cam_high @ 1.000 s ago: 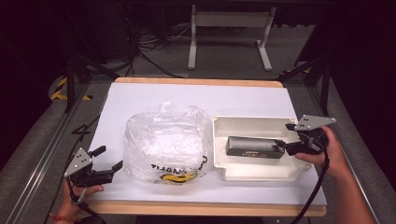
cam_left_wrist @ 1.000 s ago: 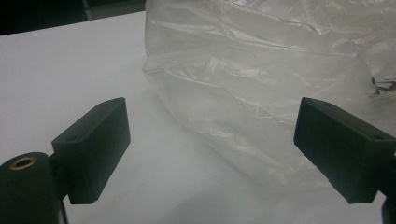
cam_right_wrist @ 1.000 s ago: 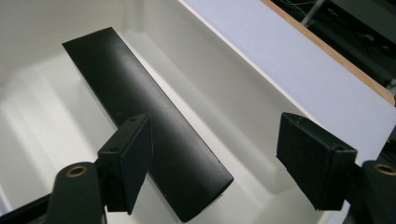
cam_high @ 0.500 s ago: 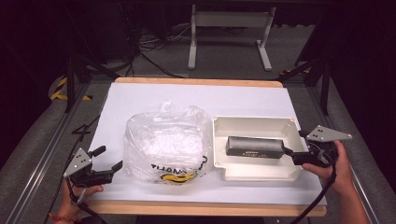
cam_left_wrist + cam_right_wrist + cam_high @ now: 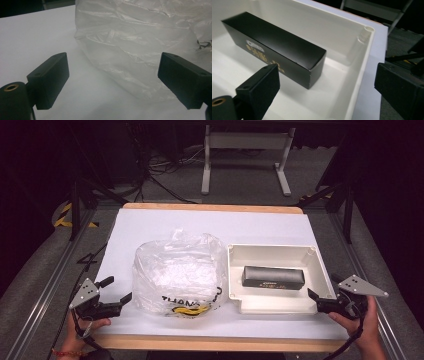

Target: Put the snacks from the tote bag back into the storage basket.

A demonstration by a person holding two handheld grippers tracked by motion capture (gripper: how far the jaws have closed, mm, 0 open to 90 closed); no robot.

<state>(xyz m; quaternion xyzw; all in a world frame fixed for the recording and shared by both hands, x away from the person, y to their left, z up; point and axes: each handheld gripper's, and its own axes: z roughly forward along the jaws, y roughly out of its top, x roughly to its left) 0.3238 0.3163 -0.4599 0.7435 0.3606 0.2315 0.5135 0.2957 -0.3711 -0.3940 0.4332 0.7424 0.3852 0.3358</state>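
Right gripper (image 5: 314, 296) has pulled back off the black box (image 5: 273, 277) toward the bench's (image 5: 165, 222) near right corner, jaws just opening, now wide and empty. Box lies in the white tray (image 5: 239, 265). Left gripper (image 5: 119, 291) wide, just beside the plastic bag (image 5: 175, 270); bag contents unreadable, its print cut off.

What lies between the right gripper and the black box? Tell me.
The white tray's wall, seen in the high view; the right gripper waits open outside its corner, the black box inside.

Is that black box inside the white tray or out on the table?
Inside. The black box lies flat on the floor of the white tray, with the tray's walls around it.
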